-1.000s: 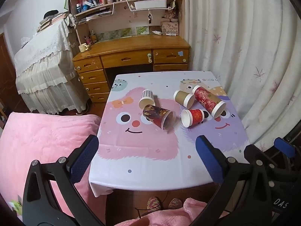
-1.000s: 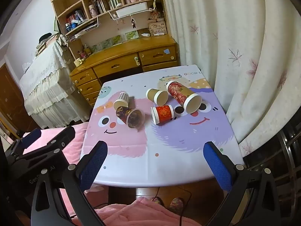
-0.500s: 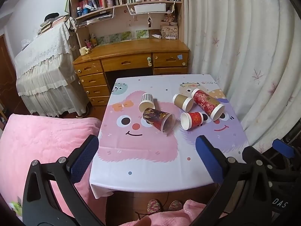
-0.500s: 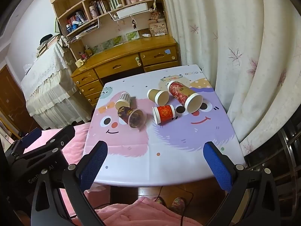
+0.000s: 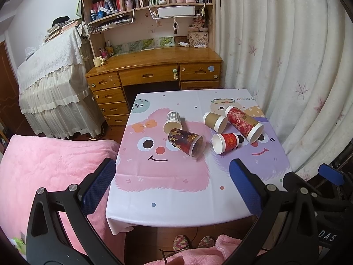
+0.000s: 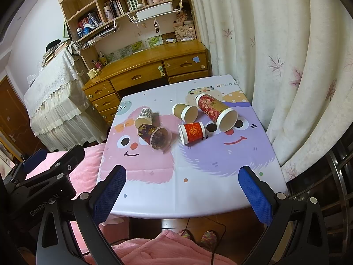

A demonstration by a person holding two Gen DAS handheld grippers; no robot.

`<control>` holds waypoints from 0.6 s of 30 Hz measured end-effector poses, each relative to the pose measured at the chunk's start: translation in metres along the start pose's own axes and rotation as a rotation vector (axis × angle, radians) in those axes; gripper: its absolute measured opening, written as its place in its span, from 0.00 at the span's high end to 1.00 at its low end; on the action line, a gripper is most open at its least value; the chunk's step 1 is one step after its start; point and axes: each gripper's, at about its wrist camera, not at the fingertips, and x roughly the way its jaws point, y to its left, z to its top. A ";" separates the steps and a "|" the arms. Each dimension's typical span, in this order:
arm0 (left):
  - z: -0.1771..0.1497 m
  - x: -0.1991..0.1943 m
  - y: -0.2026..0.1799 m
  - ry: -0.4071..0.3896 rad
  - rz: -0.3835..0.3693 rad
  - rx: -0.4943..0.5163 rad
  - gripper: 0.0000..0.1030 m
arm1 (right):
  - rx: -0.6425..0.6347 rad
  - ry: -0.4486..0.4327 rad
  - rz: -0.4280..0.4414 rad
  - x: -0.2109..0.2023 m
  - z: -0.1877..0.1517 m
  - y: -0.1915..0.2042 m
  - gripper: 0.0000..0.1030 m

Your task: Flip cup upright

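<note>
Cartoon tablecloth (image 5: pixel 167 190) held five paper cups (image 5: pixel 187 141) lying sideways — none righted; left gripper (image 5: pixel 172 185) and right gripper (image 6: pixel 183 190) hung apart, empty.

Left gripper (image 5: pixel 171 185): held above the near edge of the table (image 5: pixel 176 212), jaws spread wide, nothing gripped between the blue pads (image 5: pixel 99 185).
Right gripper (image 6: pixel 181 192): held above the same near edge, jaws spread wide, nothing gripped.
Relative placement: both are kept short of the table's middle, the left gripper (image 6: pixel 44 176) being seen beside the table's left edge.
</note>
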 end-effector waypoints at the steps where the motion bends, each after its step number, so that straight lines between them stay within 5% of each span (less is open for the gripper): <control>1: 0.000 0.000 0.000 0.000 -0.001 0.000 0.01 | -0.001 0.000 0.001 0.000 -0.001 0.001 0.00; 18: 0.008 0.004 0.007 0.011 -0.015 -0.007 0.01 | -0.006 -0.006 -0.014 0.004 0.006 0.010 0.00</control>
